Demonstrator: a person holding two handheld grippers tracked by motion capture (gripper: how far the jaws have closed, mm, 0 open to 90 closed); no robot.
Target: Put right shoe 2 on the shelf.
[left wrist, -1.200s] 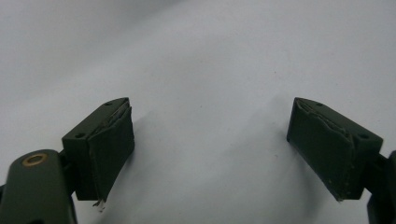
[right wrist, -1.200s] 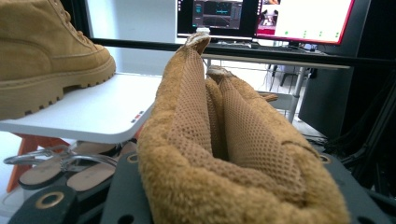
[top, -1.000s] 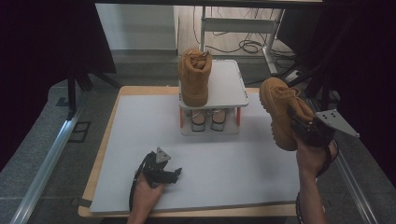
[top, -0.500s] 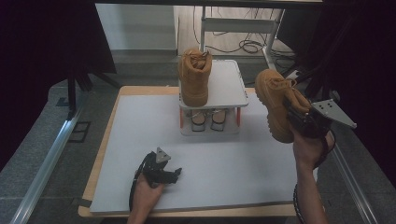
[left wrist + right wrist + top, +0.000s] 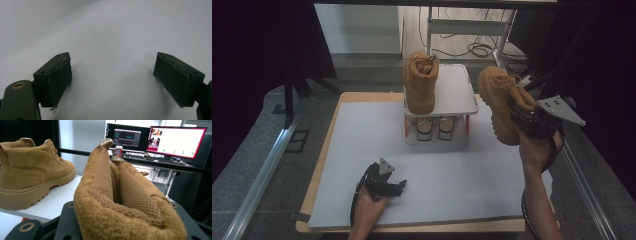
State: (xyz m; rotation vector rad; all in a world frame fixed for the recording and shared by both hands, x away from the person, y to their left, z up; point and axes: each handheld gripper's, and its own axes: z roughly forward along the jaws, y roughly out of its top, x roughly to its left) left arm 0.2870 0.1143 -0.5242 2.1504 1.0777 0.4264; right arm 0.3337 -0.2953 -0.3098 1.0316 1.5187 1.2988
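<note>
Boot point(image 5: 130, 202) toe perhaps behind collar

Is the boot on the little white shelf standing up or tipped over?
Standing up: the boot rests sole-down on the white shelf, its opening facing up.

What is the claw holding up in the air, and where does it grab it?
The right claw holds a tan boot by its ankle collar.
</note>
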